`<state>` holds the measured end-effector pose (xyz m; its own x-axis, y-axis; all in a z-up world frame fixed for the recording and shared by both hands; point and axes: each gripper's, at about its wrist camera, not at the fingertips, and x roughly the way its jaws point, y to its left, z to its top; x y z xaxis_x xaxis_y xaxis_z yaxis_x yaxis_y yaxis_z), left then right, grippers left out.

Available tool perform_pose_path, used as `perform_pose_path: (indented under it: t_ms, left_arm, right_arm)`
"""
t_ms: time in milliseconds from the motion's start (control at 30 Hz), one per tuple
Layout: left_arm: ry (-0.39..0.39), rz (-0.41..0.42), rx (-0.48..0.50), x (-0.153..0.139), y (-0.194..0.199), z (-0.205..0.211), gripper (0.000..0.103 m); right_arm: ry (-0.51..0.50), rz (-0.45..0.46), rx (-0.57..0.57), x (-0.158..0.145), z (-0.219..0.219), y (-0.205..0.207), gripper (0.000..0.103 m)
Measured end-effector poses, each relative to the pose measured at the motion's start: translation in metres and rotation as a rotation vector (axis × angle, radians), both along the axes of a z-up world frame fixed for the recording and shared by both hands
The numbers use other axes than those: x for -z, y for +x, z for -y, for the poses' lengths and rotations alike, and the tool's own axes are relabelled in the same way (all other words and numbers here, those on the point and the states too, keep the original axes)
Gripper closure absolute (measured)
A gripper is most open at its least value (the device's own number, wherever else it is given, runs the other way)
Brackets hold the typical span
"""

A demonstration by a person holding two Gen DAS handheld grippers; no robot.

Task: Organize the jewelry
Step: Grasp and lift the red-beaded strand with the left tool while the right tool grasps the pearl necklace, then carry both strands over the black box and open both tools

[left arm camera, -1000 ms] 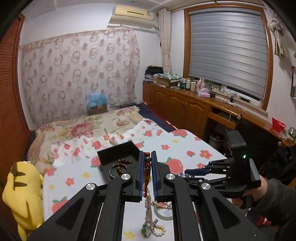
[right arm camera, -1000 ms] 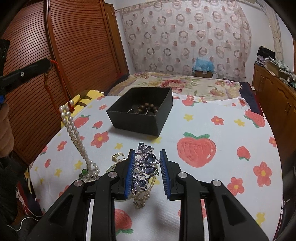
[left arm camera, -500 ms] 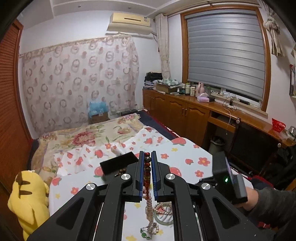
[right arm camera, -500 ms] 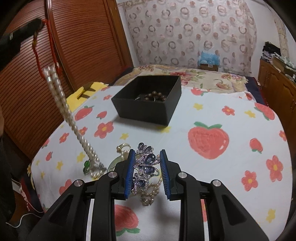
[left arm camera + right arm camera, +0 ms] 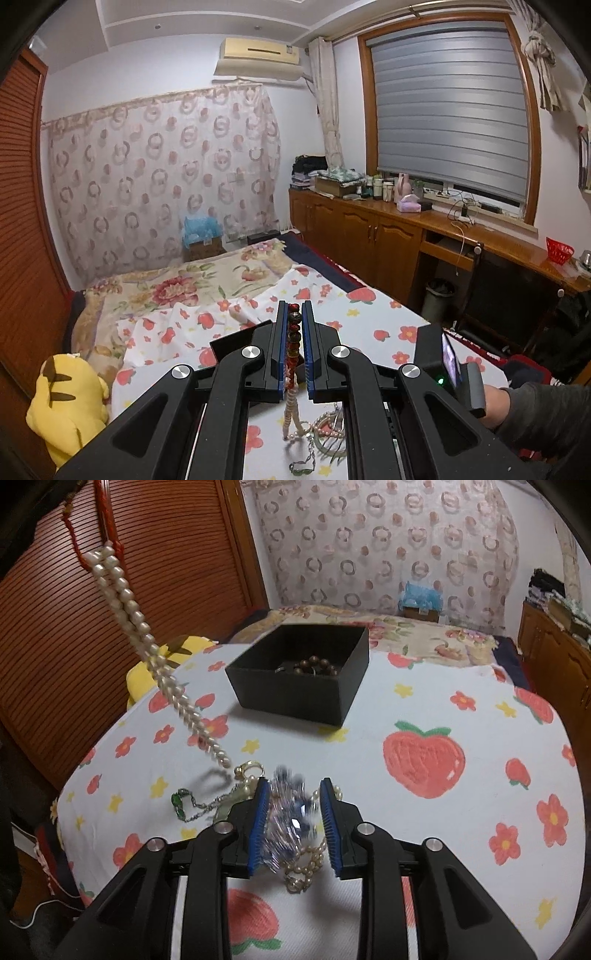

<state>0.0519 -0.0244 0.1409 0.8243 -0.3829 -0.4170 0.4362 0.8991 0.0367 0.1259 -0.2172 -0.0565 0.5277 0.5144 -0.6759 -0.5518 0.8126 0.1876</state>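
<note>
Strawberry-print cloth (image 5: 424,709) covers the table. We note our left gripper (image 5: 294,354) clamped on a necklace (image 5: 155,653), red beads above, pearls hanging. Our right gripper (image 5: 293,823) is opening around a blurred blue-stone tiara (image 5: 290,818). Box (image 5: 295,698) beyond holds brown beads.

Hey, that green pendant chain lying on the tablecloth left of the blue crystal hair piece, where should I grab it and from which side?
Take the thin chain just right of its green pendant, coming straight down from above. It lies flat on the tablecloth, so only a top-down pinch gets under it. That stretch looks clear of the pearl strands tangled nearer the hair piece, though the far end seems to run into that pile.
</note>
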Motion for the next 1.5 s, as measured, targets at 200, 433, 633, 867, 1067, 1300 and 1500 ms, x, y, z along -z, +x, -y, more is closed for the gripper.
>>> perform_pose_path:
  t_ms: [200,433,633,867,1067,1300,1500]
  left_arm:
    - [-0.003,-0.027,0.005,0.009,0.004,-0.001,0.097]
    - [-0.009,-0.051,0.009,0.017,0.011,-0.005,0.097]
    - [-0.017,-0.069,-0.008,0.026,0.017,-0.012,0.097]
    - [0.018,-0.105,-0.098,0.05,0.042,-0.031,0.097]
    - [-0.001,-0.16,-0.109,0.071,0.069,-0.039,0.097]
    - [0.002,-0.21,-0.076,0.09,0.097,-0.031,0.097]
    - [-0.012,-0.24,-0.062,0.099,0.118,-0.028,0.097]
  right_arm:
    - [0.065,0.059,-0.072,-0.028,-0.015,-0.009,0.055]
    - [0.113,0.103,-0.184,-0.049,-0.057,-0.018,0.055]
    - [0.071,0.069,-0.148,-0.048,-0.073,0.006,0.094]
    - [0.116,0.148,-0.163,-0.076,-0.057,0.003,0.094]
    - [0.132,0.216,-0.152,-0.108,-0.047,0.012,0.094]
    - [0.139,0.231,-0.124,-0.122,-0.039,0.041,0.094]
    - [0.143,0.221,-0.108,-0.122,-0.033,0.065,0.094]
